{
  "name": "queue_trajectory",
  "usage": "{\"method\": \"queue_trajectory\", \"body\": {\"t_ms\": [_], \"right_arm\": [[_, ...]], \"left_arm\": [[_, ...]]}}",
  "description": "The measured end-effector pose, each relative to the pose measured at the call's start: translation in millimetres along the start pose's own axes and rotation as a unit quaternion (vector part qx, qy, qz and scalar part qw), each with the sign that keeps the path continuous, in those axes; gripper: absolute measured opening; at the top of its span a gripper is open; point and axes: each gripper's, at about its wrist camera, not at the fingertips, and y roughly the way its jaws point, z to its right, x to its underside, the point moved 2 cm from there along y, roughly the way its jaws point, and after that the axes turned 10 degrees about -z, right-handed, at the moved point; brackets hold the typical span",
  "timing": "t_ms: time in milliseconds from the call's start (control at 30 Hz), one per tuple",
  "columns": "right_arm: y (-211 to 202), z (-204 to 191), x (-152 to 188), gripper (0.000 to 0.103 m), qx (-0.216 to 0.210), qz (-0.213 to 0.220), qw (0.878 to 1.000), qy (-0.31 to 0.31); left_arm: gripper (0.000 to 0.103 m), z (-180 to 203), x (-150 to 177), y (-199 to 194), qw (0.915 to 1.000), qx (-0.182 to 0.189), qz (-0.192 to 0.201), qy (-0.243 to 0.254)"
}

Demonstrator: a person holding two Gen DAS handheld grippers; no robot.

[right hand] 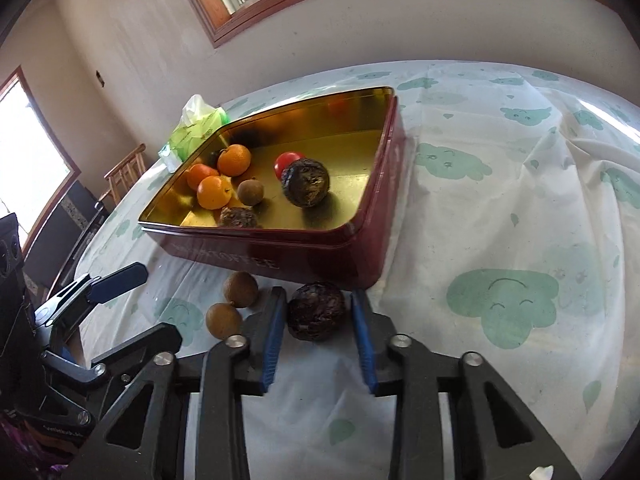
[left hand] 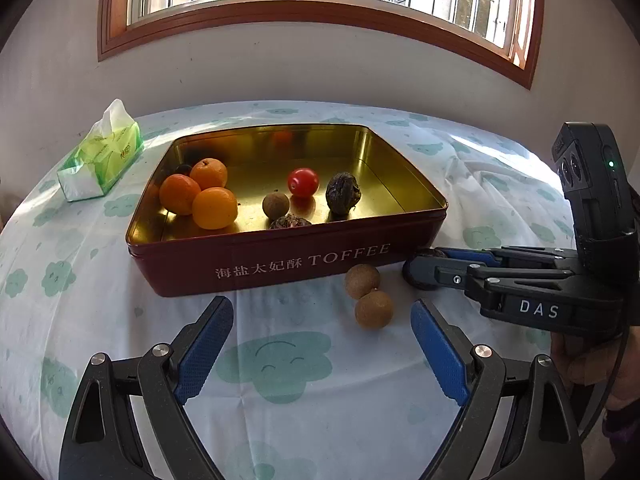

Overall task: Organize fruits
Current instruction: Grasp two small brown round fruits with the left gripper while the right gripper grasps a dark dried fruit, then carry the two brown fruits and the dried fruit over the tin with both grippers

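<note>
Left gripper point(left hand: 322, 344) fingers spread wide, nothing between; two round tan longans point(left hand: 368, 296) at its 12 o'clock. Glossy red tin point(left hand: 280, 260), gold-lined, holds smooth oranges point(left hand: 198, 196). Right view alone shows right gripper point(right hand: 319, 312) fingers flanking wrinkled dark fruit point(right hand: 316, 310); contact unclear

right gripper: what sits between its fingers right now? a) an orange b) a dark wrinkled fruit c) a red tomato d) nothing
b, the dark wrinkled fruit sits on the cloth between the blue pads of the right gripper, just in front of the toffee tin.
</note>
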Motion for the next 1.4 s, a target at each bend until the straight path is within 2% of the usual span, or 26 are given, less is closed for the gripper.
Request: {"method": "queue_trajectory", "body": {"t_ms": [67, 200, 300, 433, 500, 567, 600, 633, 700, 833, 1167, 1267, 1400], "right_arm": [[-5.6, -1.1, 6.0, 0.026, 0.012, 0.004, 1.000, -0.007], [-24.1, 23.0, 18.0, 0.026, 0.029, 0.031, 0.998, 0.045], [-28.0, 38.7, 22.8, 0.026, 0.023, 0.031, 0.996, 0.077], [-25.8, 48.6, 21.5, 0.026, 0.006, 0.027, 0.995, 0.096], [-23.4, 47.8, 20.2, 0.026, 0.002, 0.021, 0.995, 0.093], [-22.3, 45.3, 19.4, 0.026, 0.007, 0.020, 0.996, 0.089], [-21.8, 44.4, 19.3, 0.026, 0.009, 0.019, 0.996, 0.088], [-21.7, 44.3, 19.3, 0.027, 0.008, 0.018, 0.996, 0.088], [-21.9, 44.9, 19.7, 0.026, 0.006, 0.019, 0.996, 0.090], [-21.6, 42.4, 18.9, 0.026, 0.015, 0.018, 0.996, 0.084], [-22.0, 31.3, 20.3, 0.024, 0.042, 0.021, 0.996, 0.079], [-25.5, 11.5, 30.8, 0.025, -0.009, 0.037, 0.995, 0.089], [-21.0, -25.7, 39.1, 0.025, -0.014, 0.043, 0.996, 0.070]], "left_arm": [[0.090, 3.6, -2.3, 1.5, 1.0000, 0.005, -0.001, 0.000], [0.090, 9.2, -8.9, 7.2, 0.9998, 0.017, 0.000, -0.007], [0.088, 15.4, -12.3, 16.2, 0.9997, 0.018, -0.012, -0.007], [0.079, 24.6, -15.0, 26.9, 0.9998, 0.001, -0.021, 0.002], [0.069, 26.8, -16.6, 34.5, 0.9993, 0.005, -0.037, 0.000], [0.044, 27.9, -17.5, 44.4, 0.9980, 0.002, -0.062, 0.001], [0.032, 27.9, -18.0, 42.1, 0.9986, 0.001, -0.054, 0.000], [0.025, 27.9, -17.3, 43.0, 0.9983, 0.010, -0.057, 0.001], [0.025, 27.6, -15.1, 39.3, 0.9986, 0.015, -0.050, 0.002], [0.025, 31.4, -7.6, 18.5, 0.9995, -0.012, -0.016, 0.025], [0.025, 21.5, -0.1, -24.9, 0.9983, -0.034, 0.031, 0.036], [0.025, 15.8, 4.1, -34.2, 0.9977, -0.040, 0.041, 0.038], [0.025, 4.4, 7.5, -35.9, 0.9974, -0.048, 0.045, 0.028]]}}
